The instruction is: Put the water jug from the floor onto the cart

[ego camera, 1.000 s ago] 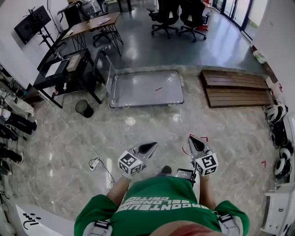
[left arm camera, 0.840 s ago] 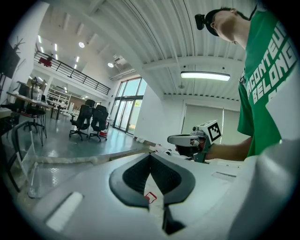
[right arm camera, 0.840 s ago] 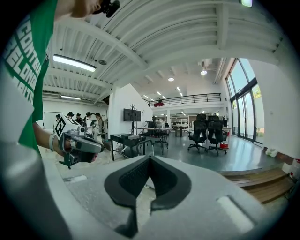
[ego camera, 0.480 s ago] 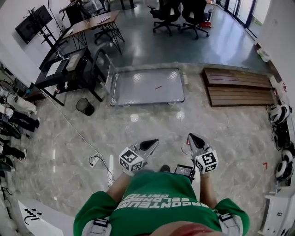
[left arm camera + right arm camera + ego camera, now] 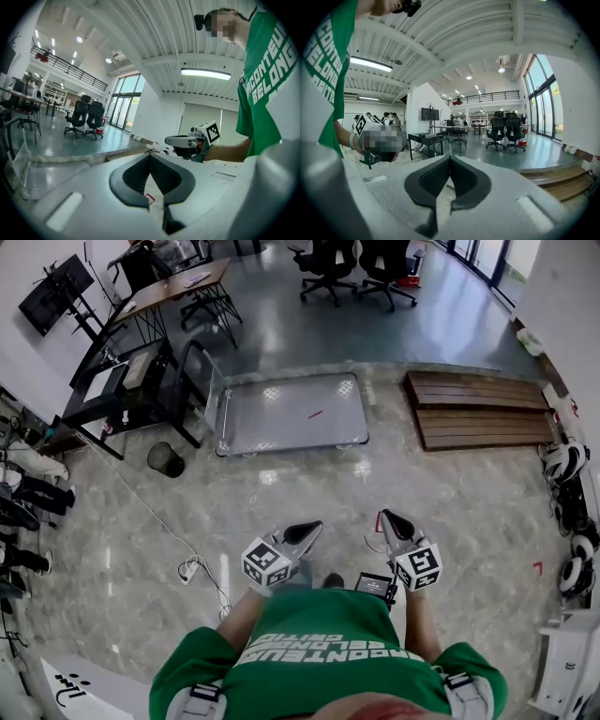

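The cart is a flat grey platform with a push handle at its left end, standing on the marble floor ahead of me. Its deck is bare except for a small red mark. I see no water jug in any view. My left gripper and right gripper hover side by side at waist height, well short of the cart, pointing toward it. In the left gripper view the left gripper has its tips together on nothing. The right gripper is likewise shut and empty.
A low wooden pallet lies right of the cart. A black desk unit and a wastebasket stand to its left. A power strip with a cable lies on the floor near my left. Office chairs stand beyond.
Both grippers have drifted a little with the person, and the cart sits slightly higher and further left in the head view. Both pairs of jaws stay closed.
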